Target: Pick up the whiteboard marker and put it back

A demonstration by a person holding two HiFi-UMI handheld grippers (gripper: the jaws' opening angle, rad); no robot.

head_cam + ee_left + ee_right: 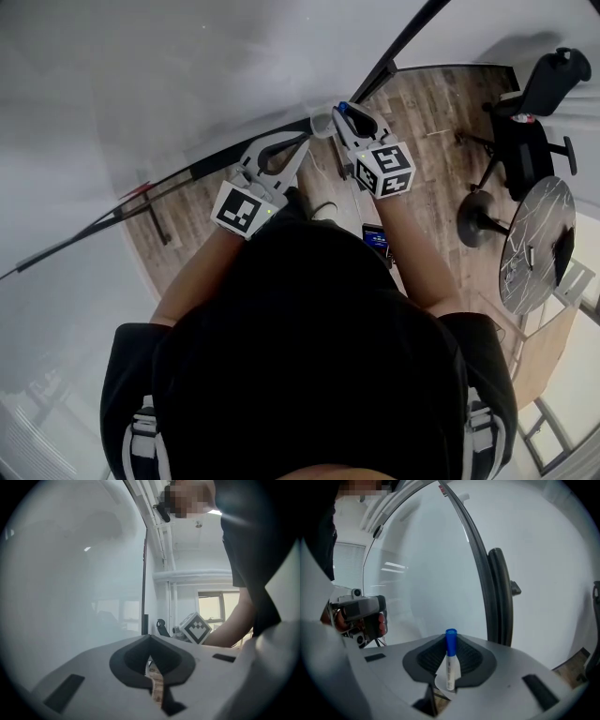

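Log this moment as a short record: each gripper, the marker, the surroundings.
left gripper: jaws together, nothing between them
right gripper: closed on the whiteboard marker
whiteboard marker: white body between the pads, blue cap pointing out past the jaw tips
whiteboard: directly ahead of both grippers
surroundings: wood floor; office chair and round table at the right of the head view
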